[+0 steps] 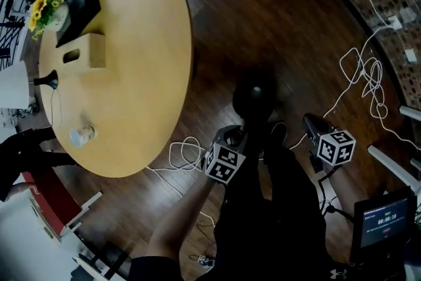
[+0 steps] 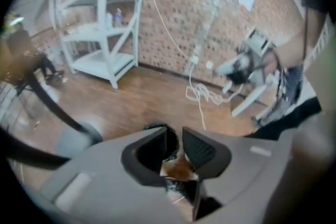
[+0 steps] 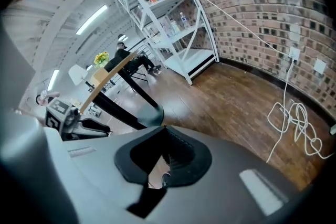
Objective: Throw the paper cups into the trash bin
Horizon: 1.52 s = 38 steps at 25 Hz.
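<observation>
Your left gripper has its jaws released, with a narrow gap between them and nothing in it. Floor shows through the gap, and the dark rim of the black trash bin sits just beyond the left jaw. In the head view that gripper hangs just beside the bin, over the wooden floor and off the round surface.

Your right gripper has its jaws clenched tip to tip on nothing. You hold it to the right of the bin, near a small screen.

1 paper cup lies on its side near the edge of the surface closest to you, well apart from both grippers. Further along the surface stand a wooden tissue box, a black frame and yellow flowers. White cable loops on the floor.
</observation>
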Each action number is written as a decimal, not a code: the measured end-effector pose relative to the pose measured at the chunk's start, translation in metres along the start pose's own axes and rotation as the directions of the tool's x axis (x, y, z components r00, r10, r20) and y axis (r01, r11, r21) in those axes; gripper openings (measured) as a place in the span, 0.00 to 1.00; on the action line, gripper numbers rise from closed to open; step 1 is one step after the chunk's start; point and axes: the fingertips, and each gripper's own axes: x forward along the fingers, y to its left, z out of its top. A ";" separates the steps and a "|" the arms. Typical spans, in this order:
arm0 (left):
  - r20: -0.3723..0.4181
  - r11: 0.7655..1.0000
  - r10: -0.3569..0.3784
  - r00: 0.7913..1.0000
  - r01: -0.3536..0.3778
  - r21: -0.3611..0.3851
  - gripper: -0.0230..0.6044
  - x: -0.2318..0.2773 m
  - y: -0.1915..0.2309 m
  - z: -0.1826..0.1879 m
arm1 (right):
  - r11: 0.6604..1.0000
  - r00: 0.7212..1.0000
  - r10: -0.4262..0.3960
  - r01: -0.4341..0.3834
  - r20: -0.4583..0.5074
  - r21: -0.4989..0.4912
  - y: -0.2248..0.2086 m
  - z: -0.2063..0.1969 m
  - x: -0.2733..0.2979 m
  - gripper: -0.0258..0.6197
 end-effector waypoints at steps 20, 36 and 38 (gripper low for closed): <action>0.522 0.983 0.144 0.840 -0.060 -0.176 0.09 -0.278 -0.091 0.128 | 0.974 0.938 0.191 -0.144 0.289 -0.177 0.212 0.101 -0.156 0.06; 0.482 0.884 0.409 0.775 -0.204 -0.421 0.09 -0.259 -0.263 0.116 | 0.920 0.890 0.383 -0.344 0.248 -0.188 0.141 0.031 -0.285 0.06; 0.478 0.875 0.427 0.768 -0.216 -0.434 0.09 -0.262 -0.270 0.118 | 0.912 0.881 0.400 -0.355 0.252 -0.206 0.145 0.026 -0.295 0.06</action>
